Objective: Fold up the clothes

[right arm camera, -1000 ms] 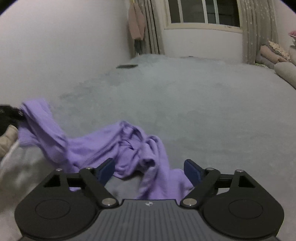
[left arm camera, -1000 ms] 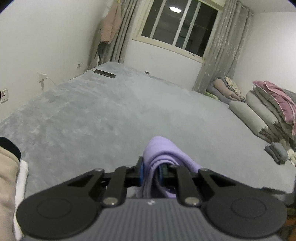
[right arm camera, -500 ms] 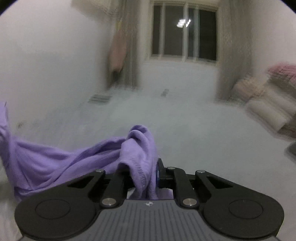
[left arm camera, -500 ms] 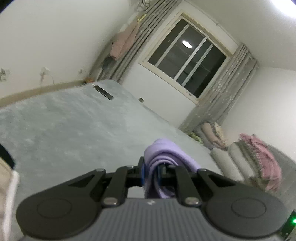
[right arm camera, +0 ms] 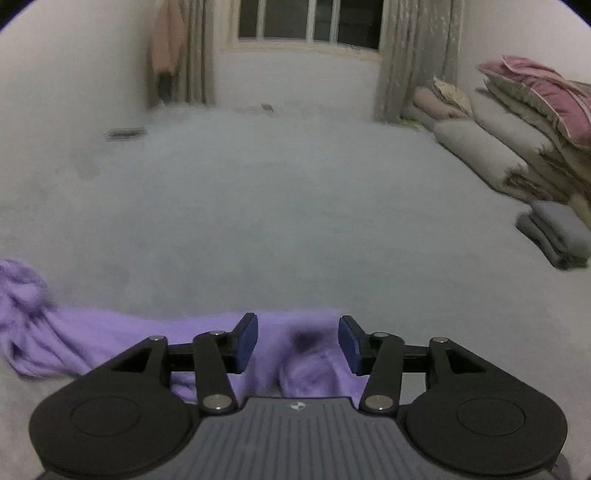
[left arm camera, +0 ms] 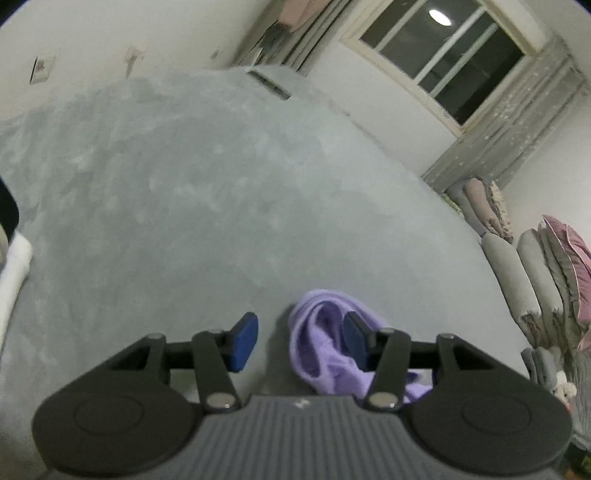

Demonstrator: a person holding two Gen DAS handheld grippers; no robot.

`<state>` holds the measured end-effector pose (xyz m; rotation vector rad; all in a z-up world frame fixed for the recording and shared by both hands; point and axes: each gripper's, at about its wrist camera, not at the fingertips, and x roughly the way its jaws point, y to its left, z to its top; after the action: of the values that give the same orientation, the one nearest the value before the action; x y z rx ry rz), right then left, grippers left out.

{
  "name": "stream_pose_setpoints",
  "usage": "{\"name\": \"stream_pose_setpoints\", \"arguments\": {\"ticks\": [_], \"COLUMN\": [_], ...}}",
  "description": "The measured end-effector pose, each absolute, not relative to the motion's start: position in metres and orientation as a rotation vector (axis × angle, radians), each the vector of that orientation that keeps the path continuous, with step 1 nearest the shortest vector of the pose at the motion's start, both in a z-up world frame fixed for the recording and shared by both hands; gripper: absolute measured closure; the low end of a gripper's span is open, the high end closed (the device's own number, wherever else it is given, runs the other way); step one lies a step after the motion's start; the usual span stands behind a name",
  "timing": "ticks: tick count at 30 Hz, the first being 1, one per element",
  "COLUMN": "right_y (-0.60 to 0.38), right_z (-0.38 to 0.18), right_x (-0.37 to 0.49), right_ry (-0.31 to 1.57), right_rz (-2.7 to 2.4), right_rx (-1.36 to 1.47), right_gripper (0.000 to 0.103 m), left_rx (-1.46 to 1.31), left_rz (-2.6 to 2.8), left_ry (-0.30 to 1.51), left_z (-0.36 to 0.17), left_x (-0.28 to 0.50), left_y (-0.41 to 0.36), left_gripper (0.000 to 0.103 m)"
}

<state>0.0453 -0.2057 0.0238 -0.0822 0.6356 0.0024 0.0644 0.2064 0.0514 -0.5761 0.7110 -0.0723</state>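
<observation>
A purple garment (right arm camera: pixel 92 339) lies stretched across the grey bed cover (right arm camera: pixel 295 221), its left end bunched up. My right gripper (right arm camera: pixel 298 341) hovers over the garment's right part with its jaws opening; cloth shows below the gap, and the blue pads do not press on it. In the left wrist view a crumpled end of the purple garment (left arm camera: pixel 325 343) rests against the right blue pad. My left gripper (left arm camera: pixel 301 341) has its jaws opening too; its left pad (left arm camera: pixel 242 341) stands clear of the cloth.
Rolled quilts and pillows (right arm camera: pixel 517 129) are stacked along the right side, with a folded grey item (right arm camera: pixel 557 232) in front. White and dark clothes (left arm camera: pixel 11 251) lie at the left edge. Window and curtains (right arm camera: pixel 310 22) stand at the far wall; a dark flat object (left arm camera: pixel 267 81) lies far back.
Both grippers were shut on folds of the purple garment half a second ago; both have now let go, and the cloth lies lower and flatter on the bed.
</observation>
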Motion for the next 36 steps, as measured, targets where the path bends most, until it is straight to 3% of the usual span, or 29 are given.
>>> {"name": "stream_pose_setpoints", "arguments": {"ticks": [3,5,6,9,11,13,15,16,19,20,28,36], "right_y": [-0.19,-0.178,-0.173,-0.158,-0.149,-0.138,-0.123,-0.117,-0.105,-0.103,-0.125,-0.134], "right_z": [0.026,0.022,0.02,0.012,0.002,-0.009,-0.015,-0.02,-0.031,-0.032,0.019,-0.008], "right_x": [0.038,0.036,0.036,0.033,0.035,0.037,0.043,0.044,0.048,0.049,0.038,0.06], "right_ry": [0.619,0.626,0.628,0.624,0.627,0.631,0.633,0.633,0.622,0.611,0.427,0.6], "right_rz": [0.101,0.182,0.216,0.28,0.322,0.37,0.403,0.414,0.408,0.405,0.335,0.261], "right_rx": [-0.131,-0.164,-0.182,-0.232,-0.258,-0.293,-0.327,-0.346,-0.391,-0.395,-0.168,-0.141], "right_gripper": [0.048,0.048,0.048,0.048,0.048,0.049,0.05,0.057,0.089,0.095,0.101,0.101], "left_rx": [-0.49,-0.475,-0.468,-0.46,-0.444,-0.437,-0.442,-0.446,-0.473,-0.48,-0.516,-0.382], "left_rz": [-0.114,-0.145,-0.161,-0.137,-0.105,-0.086,-0.086,-0.091,-0.098,-0.095,-0.028,0.034], "left_ry": [0.692,0.725,0.742,0.783,0.792,0.802,0.808,0.806,0.766,0.748,0.653,0.776], "left_z": [0.056,0.055,0.055,0.046,0.038,0.03,0.025,0.023,0.03,0.034,0.067,0.064], "left_x": [0.062,0.061,0.061,0.067,0.069,0.074,0.076,0.074,0.069,0.067,0.038,0.031], "left_y": [0.192,0.179,0.172,0.159,0.154,0.151,0.151,0.151,0.159,0.162,0.202,0.191], "left_gripper": [0.051,0.04,0.03,0.028,0.034,0.064,0.085,0.09,0.096,0.096,0.097,0.096]}}
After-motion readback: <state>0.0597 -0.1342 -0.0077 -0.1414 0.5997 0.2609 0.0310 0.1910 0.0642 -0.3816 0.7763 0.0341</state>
